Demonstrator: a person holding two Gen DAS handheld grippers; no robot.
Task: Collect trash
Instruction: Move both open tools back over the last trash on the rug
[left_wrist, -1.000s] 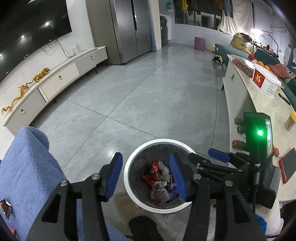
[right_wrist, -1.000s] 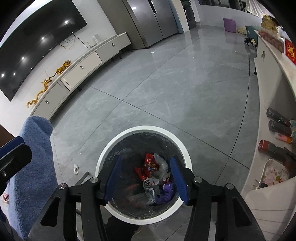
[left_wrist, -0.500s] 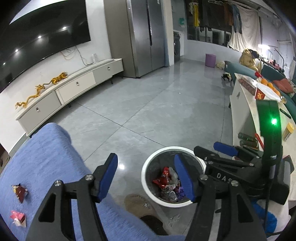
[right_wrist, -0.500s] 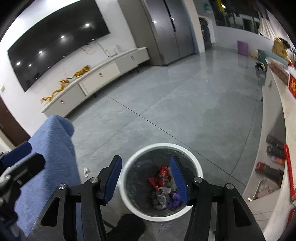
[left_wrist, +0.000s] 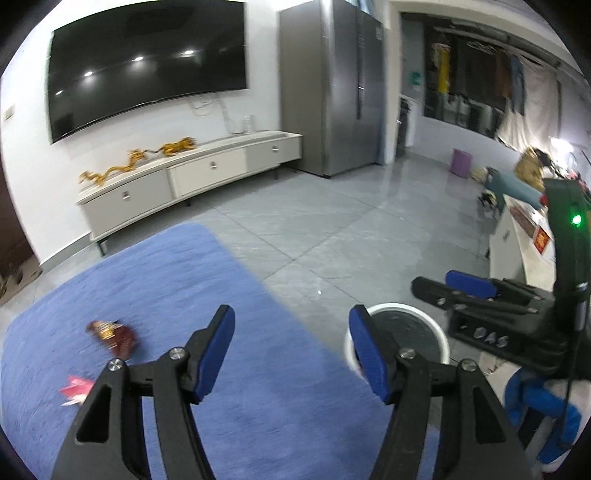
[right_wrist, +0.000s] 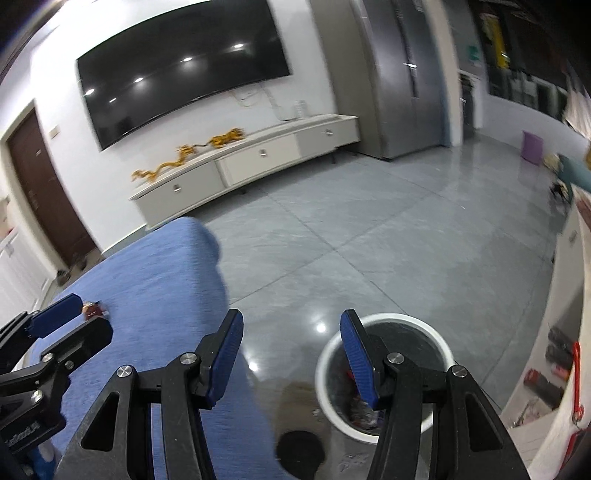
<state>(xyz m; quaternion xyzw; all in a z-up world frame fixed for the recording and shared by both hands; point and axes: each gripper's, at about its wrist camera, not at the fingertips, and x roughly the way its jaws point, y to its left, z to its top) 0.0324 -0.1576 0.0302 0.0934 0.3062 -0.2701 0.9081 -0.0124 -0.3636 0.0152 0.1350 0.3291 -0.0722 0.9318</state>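
Lying at the left of the left wrist view, two wrappers rested on the blue cover (left_wrist: 177, 295): a pink one (left_wrist: 75, 387) at the lower left edge and a dark red one with gold print (left_wrist: 112, 334) just above it. Both looked like thin crinkled foil: judged very light, soft and slippery, apt to slide or flutter under a push. A pinch across a raised crumple should hold better than one on a flat edge. At lower centre, the left gripper (left_wrist: 291, 350) stood moderately wide, with nothing between its blue pads and both wrappers to its left, untouched. To its right was the white bin (left_wrist: 441, 332), and beyond it the right gripper (left_wrist: 432, 286). In the right wrist view that gripper (right_wrist: 291, 354) also stood part open and empty, with the bin (right_wrist: 325, 391) at lower right holding trash.
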